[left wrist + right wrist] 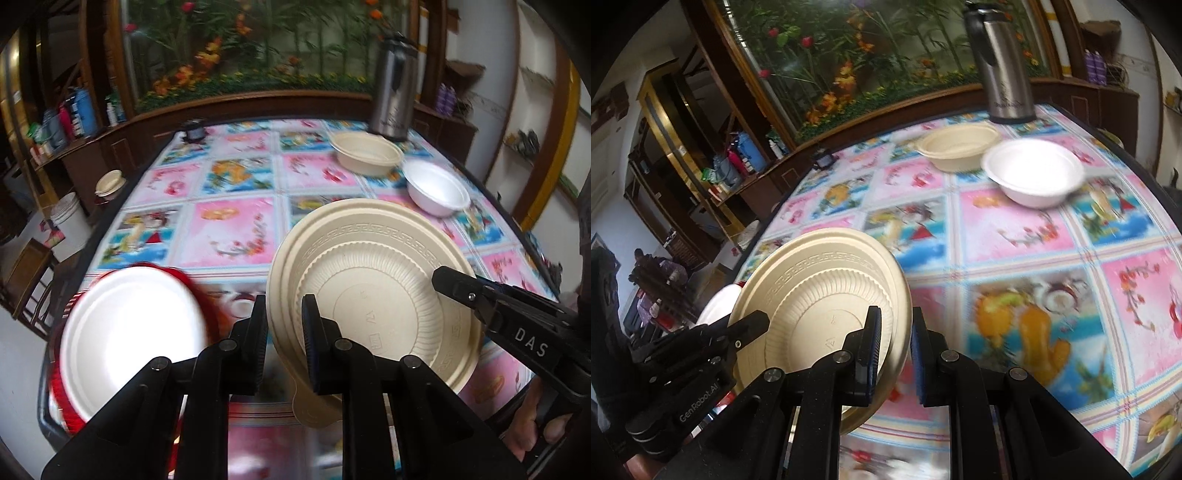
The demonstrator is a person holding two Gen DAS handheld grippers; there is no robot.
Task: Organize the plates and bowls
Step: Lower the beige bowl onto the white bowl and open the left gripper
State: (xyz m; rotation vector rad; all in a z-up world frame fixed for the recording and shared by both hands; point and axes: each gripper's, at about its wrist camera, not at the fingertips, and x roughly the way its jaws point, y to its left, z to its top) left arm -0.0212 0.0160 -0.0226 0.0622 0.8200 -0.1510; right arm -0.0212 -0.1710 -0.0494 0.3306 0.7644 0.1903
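Both tools share one load: the left hand-held gripper (pixel 284 339) pinches the near-left rim of a beige plate stack (pixel 373 291), and the right hand-held gripper (pixel 894 350) pinches the opposite rim, so the stack hangs tilted above the counter (pixel 236 225) between them. The stack looks like a smaller ribbed plate nested in a larger one with a key-pattern border; whether more lie underneath cannot be told. To the left, near the counter's edge, a white plate (pixel 133 339) sits on a red plate (pixel 72 406), which looks like a likely place for plates to gather. At the far end, beside a steel flask (pixel 393 88), a beige bowl (pixel 367 153) and a white bowl (pixel 436 188) stand just beside each other. The step in hand seems to be carrying the stack, and it goes best if both grips move together at one height. Uneven lifting would steepen the tilt and could let the inner plate slide out. Setting the stack down flat before either grip loosens keeps it nested.
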